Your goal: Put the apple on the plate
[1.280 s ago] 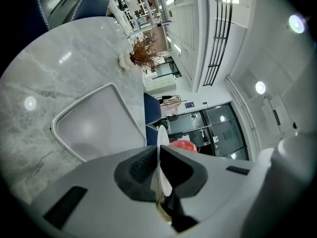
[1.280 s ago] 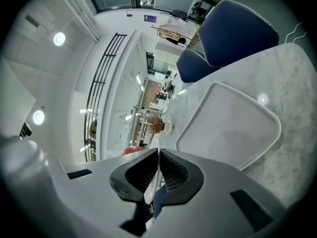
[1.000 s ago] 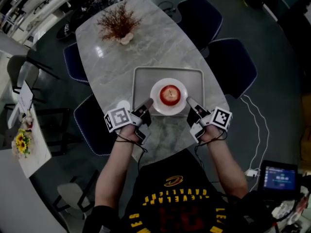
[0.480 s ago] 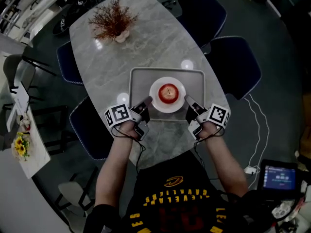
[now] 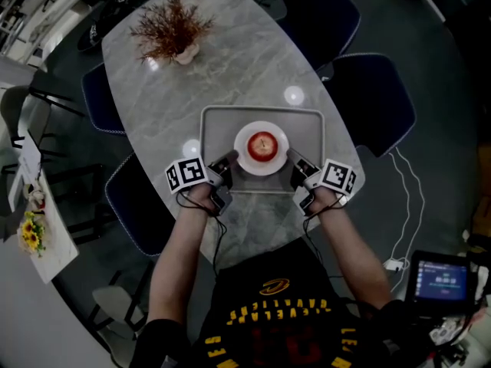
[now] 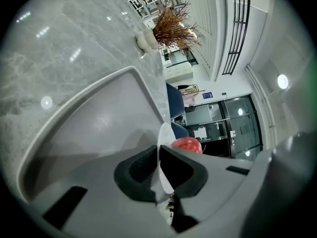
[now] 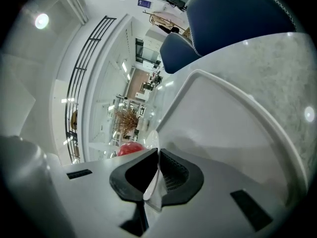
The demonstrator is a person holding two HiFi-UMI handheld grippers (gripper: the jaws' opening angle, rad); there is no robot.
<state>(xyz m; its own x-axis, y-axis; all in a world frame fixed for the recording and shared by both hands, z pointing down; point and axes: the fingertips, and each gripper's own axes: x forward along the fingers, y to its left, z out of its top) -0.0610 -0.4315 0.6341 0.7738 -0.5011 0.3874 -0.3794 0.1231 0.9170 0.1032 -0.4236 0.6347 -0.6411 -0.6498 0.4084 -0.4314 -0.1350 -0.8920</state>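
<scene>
Left gripper view is showing the left tongs (image 6: 158, 155) nearly closed, their dark pads pinching the thin rim of a white plate (image 6: 164, 138) seen edge-on. Right gripper view is showing the same on the other side: the right tongs (image 7: 158, 157) are clamping the opposite rim of the plate (image 7: 152, 140), with only the plate's thickness keeping the pads apart.

A red apple (image 6: 186, 144) is sitting on the plate, peeking over the tongs in both gripper views (image 7: 130, 148). Head view is showing it at the middle of the plate (image 5: 261, 167), with the left tongs (image 5: 229, 159) and right tongs (image 5: 294, 158) gripping the plate from its near-left and near-right edges.

The plate is lying over the near half of a grey rectangular tray (image 5: 211, 125); whether it is touching the tray floor I cannot tell. The tray is resting on a pale marble-patterned oval desk (image 5: 230, 67). At the desk's far end a dried reddish-brown twig arrangement (image 5: 170, 31) is standing in a small pale holder. Navy chairs (image 5: 368, 98) are standing around the desk. A small lit screen (image 5: 437, 278) is glowing at the lower right.
</scene>
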